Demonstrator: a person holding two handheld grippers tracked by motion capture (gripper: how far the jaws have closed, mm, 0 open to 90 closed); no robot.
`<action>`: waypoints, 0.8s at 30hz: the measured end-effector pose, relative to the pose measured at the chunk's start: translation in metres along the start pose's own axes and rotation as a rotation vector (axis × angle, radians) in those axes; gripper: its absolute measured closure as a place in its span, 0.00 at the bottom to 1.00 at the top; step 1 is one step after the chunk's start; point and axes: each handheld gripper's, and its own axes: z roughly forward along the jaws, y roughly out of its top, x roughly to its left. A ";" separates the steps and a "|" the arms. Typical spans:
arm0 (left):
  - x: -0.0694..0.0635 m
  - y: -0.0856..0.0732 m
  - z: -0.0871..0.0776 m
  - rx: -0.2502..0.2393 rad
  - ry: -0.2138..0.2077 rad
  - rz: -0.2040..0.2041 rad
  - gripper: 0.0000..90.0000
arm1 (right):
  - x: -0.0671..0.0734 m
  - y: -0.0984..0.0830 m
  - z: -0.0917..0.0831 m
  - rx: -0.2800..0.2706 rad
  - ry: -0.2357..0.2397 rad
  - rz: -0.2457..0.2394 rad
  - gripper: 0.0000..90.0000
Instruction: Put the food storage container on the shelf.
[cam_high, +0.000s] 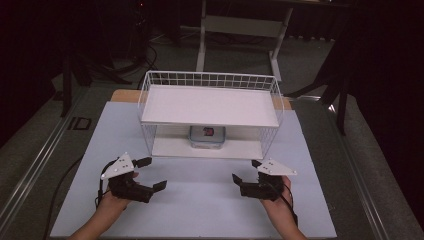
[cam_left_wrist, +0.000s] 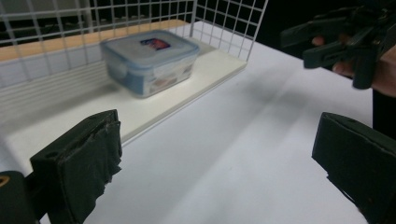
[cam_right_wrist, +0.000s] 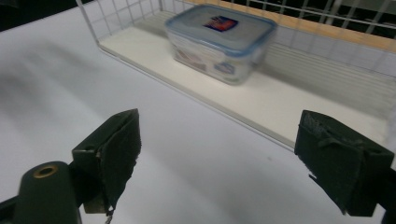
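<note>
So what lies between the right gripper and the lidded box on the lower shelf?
Nothing: in the right gripper view, bare table and then bare shelf board run from the open right gripper to the box.

White table (cam_high: 200, 200) lying in front of you, carrying white wire rack (cam_high: 210, 80) toward far edge. Rack's bottom shelf (cam_high: 170, 146) holding clear plastic box (cam_high: 207, 136), blue-rimmed lid, sitting mid-shelf, upright.

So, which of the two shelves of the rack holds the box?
The lower shelf holds the box, which sits at about its middle with the lid on. The upper shelf is bare.
</note>
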 end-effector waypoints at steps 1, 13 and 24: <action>0.001 -0.001 -0.003 -0.004 0.003 0.001 0.03 | -0.002 -0.001 -0.003 -0.003 0.002 0.008 0.16; 0.012 -0.016 -0.024 0.007 0.035 -0.012 0.03 | -0.016 -0.019 -0.026 0.006 0.001 0.036 0.16; 0.017 -0.029 -0.025 -0.008 0.038 -0.006 0.03 | -0.024 -0.030 -0.024 -0.023 0.010 0.056 0.16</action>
